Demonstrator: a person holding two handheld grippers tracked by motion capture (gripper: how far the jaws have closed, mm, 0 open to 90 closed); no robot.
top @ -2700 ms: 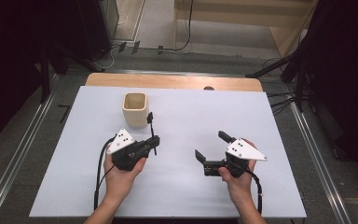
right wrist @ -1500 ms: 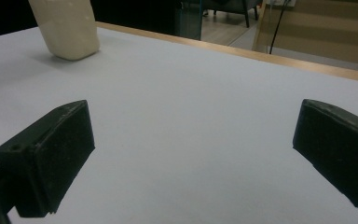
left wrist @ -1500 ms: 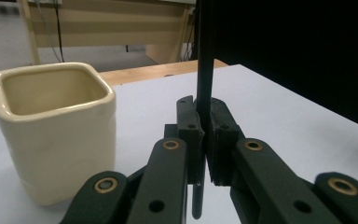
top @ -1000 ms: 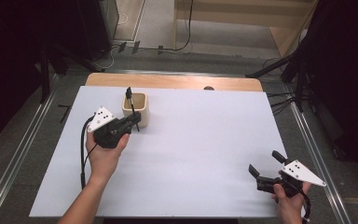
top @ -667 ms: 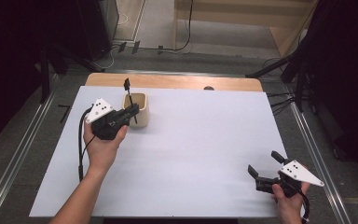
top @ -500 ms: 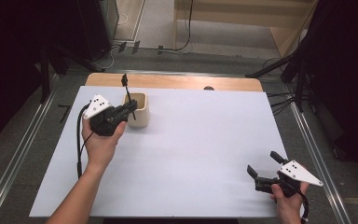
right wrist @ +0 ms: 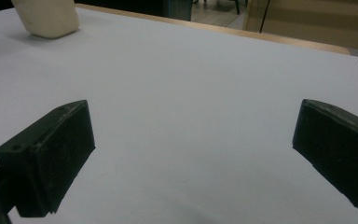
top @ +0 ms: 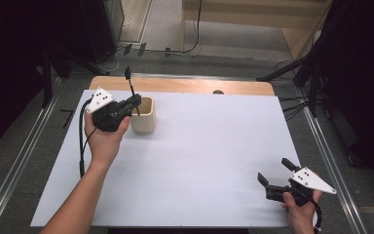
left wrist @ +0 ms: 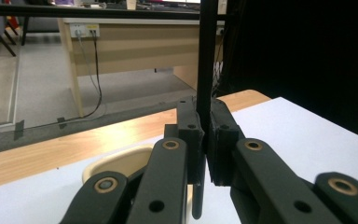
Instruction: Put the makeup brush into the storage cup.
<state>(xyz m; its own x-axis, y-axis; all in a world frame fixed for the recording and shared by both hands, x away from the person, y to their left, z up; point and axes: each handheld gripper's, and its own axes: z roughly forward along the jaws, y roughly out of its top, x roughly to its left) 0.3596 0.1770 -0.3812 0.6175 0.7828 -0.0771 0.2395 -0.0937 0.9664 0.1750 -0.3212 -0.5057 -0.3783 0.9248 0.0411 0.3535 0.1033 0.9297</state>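
The white table [top: 190,161] is carrying a single cream cup [top: 142,115] near its far left corner. The cup is standing upright with its mouth open. Judged by its thick, matte walls, it is probably ceramic or dense plastic: stiff, moderately heavy, unlikely to tip under a light touch.

The left gripper [top: 135,101] is hovering at the cup's near-left rim with its jaws pressed together on a thin black rod [top: 132,91]. In the left gripper view the rod [left wrist: 206,70] is running vertically between the pads, and its lower end is hanging over the cup [left wrist: 121,164]. The rod is looking rigid, light and narrow. A smooth, slim shaft may be prone to pivoting in the clamp, so the hold is best taken mid-shaft, as it is here.

The right gripper [top: 278,178] is resting low at the table's near right corner, well apart from the cup, with its jaws spread wide and nothing between them.

The rod's top end is being cut off in the left gripper view. The small widening at its tip in the high view is too small to identify. The cup's interior is hidden.
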